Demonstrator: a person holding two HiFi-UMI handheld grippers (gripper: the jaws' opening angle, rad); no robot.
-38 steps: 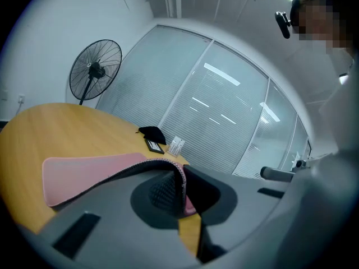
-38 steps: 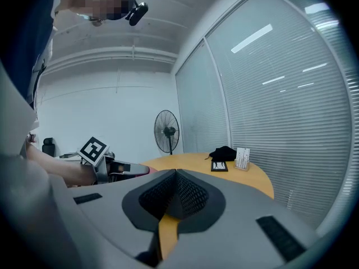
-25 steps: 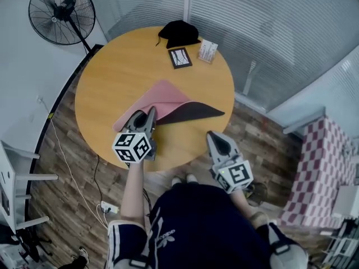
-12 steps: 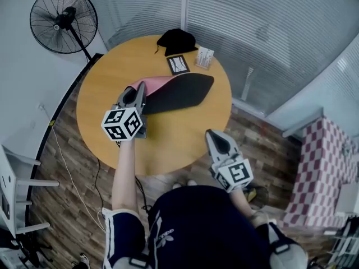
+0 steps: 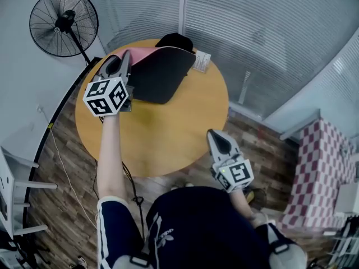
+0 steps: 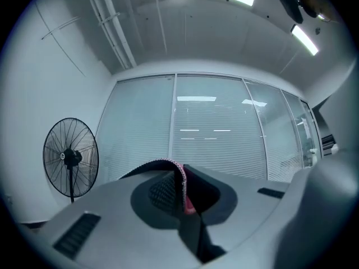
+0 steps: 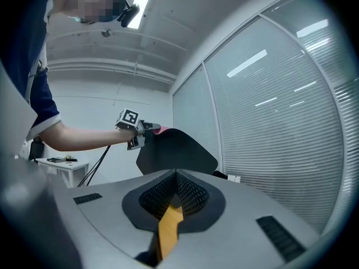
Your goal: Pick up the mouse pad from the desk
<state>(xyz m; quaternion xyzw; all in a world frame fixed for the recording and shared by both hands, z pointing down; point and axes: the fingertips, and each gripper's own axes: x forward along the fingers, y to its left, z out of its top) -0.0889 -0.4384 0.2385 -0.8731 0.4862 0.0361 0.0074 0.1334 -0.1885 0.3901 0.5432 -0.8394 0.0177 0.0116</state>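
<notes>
- Fan (image 5: 63, 22) on a stand, on the floor at the far left, well apart from the round wooden table (image 5: 168, 133).
- Cable (image 5: 67, 172) trailing over the plank floor beside the table's left edge.
- Left hand-held gripper (image 5: 120, 66), held out on a straight arm above the table's left side, its jaws clamped on one edge of the mouse pad (image 5: 160, 74). In the left gripper view, the pad's thin pink-and-black edge (image 6: 180, 175) stands pinched between them.
- The mouse pad hangs from that grip over the far left part of the table. Its black underside faces the head camera, with only a strip of the pink top showing along the upper edge. It sags in a soft curve and is seen dark and drooping in the right gripper view (image 7: 176, 150). Whether its low corner touches the table cannot be told.
- Black cloth thing (image 5: 175, 38) at the table's far rim, partly covered by the raised pad.
- Small white card (image 5: 202, 61) just right of the pad, also near the far rim.
- Right hand-held gripper (image 5: 220, 142) near the table's near right edge, well apart from the pad. Its jaws are drawn close, with only a thin slit between them and nothing in it.
- Pink-and-white checked cloth (image 5: 322, 172) at the far right, off the table.
</notes>
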